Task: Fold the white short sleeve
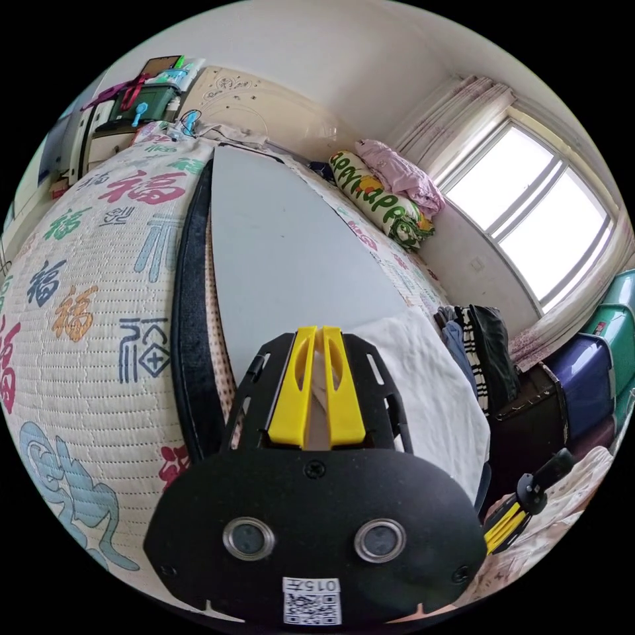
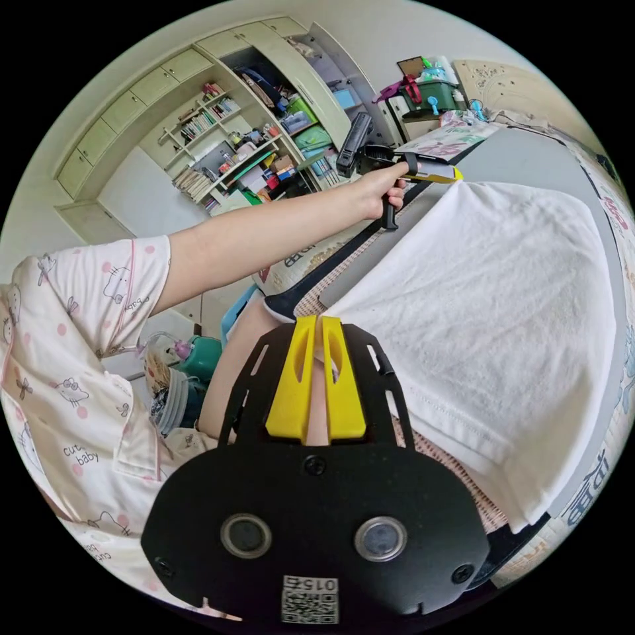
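Note:
The white short sleeve shirt (image 2: 489, 311) lies spread on a grey board (image 1: 284, 251) on the bed. My left gripper (image 1: 320, 329) is shut, with white cloth pinched between its yellow jaws at the shirt's edge (image 1: 423, 383). A hand holds that left gripper (image 2: 458, 177) at the shirt's far corner in the right gripper view. My right gripper (image 2: 320, 321) is shut on the shirt's near corner, with cloth showing between its jaws. The right gripper (image 1: 499, 532) also sits low at the right of the left gripper view.
A quilted bed mat (image 1: 79, 264) with printed characters lies under the board. A patterned pillow (image 1: 377, 192) and a clothes pile (image 1: 479, 350) sit along the window side. Shelves (image 2: 264, 145) stand behind the person's arm (image 2: 264, 231). Storage boxes (image 1: 589, 377) are stacked at right.

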